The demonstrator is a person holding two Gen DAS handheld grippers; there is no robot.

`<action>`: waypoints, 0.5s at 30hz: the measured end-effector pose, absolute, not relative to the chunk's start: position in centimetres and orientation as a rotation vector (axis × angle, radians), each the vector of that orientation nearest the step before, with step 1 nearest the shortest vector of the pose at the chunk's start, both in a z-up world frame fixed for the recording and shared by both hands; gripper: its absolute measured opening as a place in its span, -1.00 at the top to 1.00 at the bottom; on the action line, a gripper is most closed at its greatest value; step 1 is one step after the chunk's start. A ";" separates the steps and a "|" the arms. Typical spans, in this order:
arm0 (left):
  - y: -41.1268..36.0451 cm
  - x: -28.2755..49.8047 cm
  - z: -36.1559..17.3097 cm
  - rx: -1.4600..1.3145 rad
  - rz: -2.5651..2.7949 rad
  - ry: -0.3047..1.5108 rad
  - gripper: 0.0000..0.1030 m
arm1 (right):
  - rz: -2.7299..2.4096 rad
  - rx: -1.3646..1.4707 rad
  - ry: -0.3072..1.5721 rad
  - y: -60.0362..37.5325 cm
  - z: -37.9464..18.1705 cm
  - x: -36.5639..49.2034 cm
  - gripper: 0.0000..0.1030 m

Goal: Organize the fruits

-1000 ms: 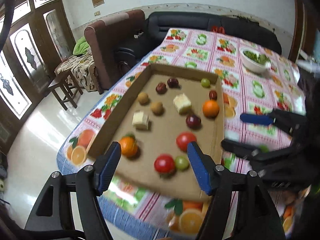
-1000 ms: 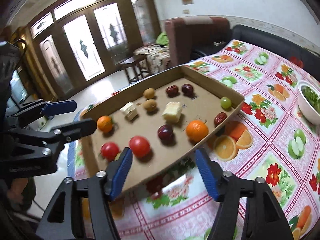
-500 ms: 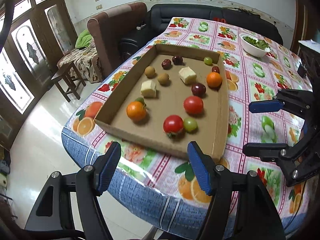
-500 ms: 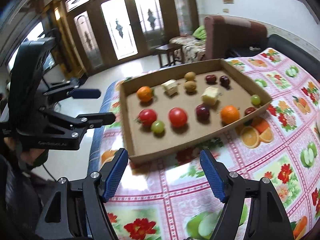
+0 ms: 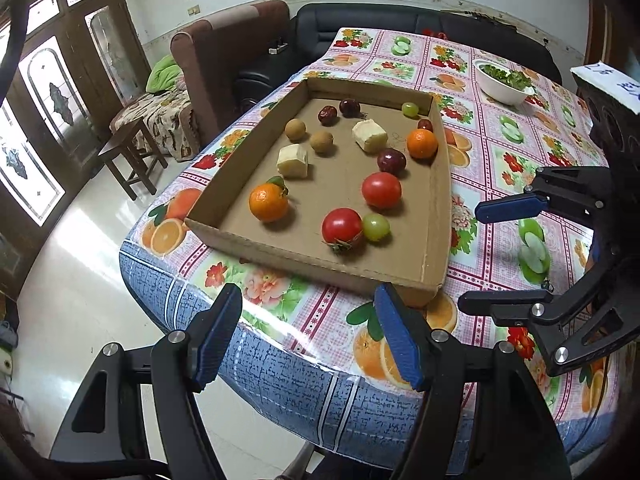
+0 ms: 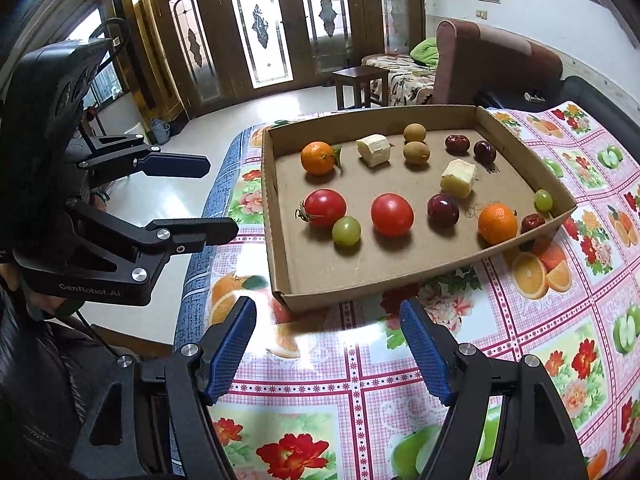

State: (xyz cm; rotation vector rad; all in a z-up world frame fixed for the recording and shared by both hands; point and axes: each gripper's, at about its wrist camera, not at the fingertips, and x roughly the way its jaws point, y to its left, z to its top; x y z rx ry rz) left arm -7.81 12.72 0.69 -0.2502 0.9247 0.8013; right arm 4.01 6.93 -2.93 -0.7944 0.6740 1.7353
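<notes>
One floral-clothed table [image 5: 500,148] (sofa [image 5: 400,24] behind)

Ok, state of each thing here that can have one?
left gripper: open, empty, held short of the table edge
right gripper: open, empty, above the tablecloth
cardboard tray: open-topped, fruit scattered loose inside
white bowl: upright, holding greens
glass doors: shut

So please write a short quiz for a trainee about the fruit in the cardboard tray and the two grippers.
1. True or false: the left gripper holds a fruit.
2. How many oranges lie in the cardboard tray?
3. Which fruit touches the green grape? A) an orange B) a tomato C) a plum

Key:
1. False; both it and the right gripper are open and empty.
2. Two.
3. B, the stemmed tomato.
</notes>
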 end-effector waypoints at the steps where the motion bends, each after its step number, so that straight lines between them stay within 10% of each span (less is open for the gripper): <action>1: 12.7 -7.8 0.7 -0.255 0.798 0.925 -0.33 | 1.732 -0.797 0.675 7.0 -2.9 4.0 -0.46; 15: 13.9 -8.3 0.8 -0.356 0.771 0.909 -0.33 | 1.712 -0.781 0.681 7.1 -3.0 4.0 -0.46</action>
